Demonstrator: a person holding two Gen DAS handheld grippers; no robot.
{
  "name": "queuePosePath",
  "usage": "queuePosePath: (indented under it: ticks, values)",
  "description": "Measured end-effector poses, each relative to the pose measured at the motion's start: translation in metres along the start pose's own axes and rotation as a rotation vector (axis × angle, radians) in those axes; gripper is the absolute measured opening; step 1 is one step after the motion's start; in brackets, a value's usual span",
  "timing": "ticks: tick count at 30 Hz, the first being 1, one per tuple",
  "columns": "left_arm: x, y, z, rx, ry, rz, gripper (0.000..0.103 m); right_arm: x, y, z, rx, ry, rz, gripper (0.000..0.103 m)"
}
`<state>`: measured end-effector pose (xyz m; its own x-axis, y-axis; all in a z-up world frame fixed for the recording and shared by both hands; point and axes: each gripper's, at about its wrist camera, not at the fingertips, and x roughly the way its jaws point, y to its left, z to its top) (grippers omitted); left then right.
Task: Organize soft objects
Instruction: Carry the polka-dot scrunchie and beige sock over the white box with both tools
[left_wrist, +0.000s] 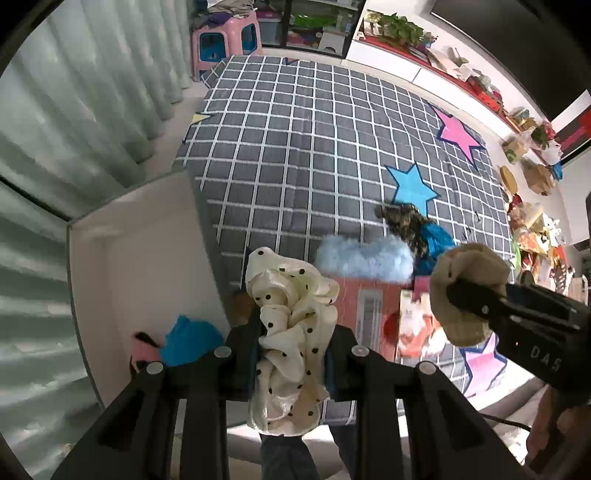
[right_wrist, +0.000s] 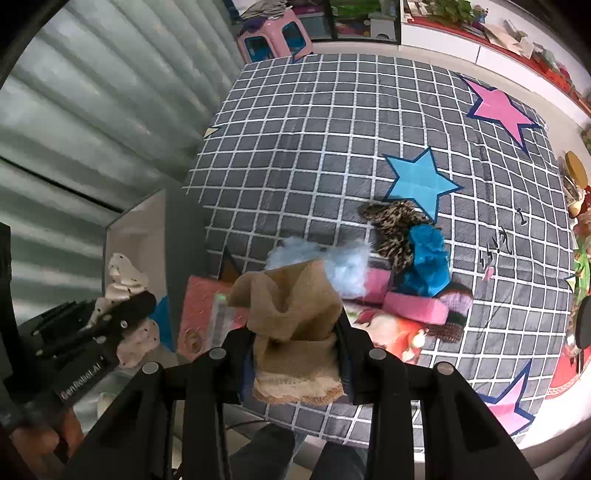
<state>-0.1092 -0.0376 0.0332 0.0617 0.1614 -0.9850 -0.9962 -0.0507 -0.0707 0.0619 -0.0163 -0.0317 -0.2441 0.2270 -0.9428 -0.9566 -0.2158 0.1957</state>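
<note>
The left claw is clamped on a cream polka-dot scrunchie that bulges above and below its narrow jaws; the right claw is likewise pinched on a folded tan cloth; both are held above the near edge of the bed, whose grey checked cover carries pink and blue stars; on the bed just beyond the claws lies a heap of soft things: a pale blue fluffy piece, a leopard-print cloth with a bright blue one against it, and a pink band, all resting partly on a red printed bag or packet whose label is too blurred to read; left of the bed hang pale green curtains; at its far end stands a pink stool; along its right side runs a cluttered shelf, cut off by the frame; beneath the claws the person's legs are only partly visible.
</note>
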Motion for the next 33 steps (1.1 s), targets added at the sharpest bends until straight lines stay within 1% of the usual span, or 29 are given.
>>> queuePosePath:
  ticks: [6,13,21,28,33]
  values:
    - [-0.005,0.013,-0.027,0.002,0.008,-0.02,0.03,-0.003,0.028,-0.016,-0.032,0.005,-0.006,0.037]
    - [-0.007,0.038,-0.057,-0.048,0.013,-0.037,0.03,0.002,0.068,-0.032,-0.097,0.024,-0.003,0.037]
    - [-0.014,0.079,-0.08,-0.127,0.001,-0.008,0.03,0.014,0.114,-0.042,-0.181,0.05,0.014,0.037]
    - [-0.01,0.116,-0.095,-0.2,0.014,0.017,0.03,0.036,0.149,-0.049,-0.245,0.096,0.032,0.037]
    - [-0.006,0.131,-0.1,-0.227,0.027,0.026,0.03,0.048,0.171,-0.052,-0.295,0.123,0.039,0.037]
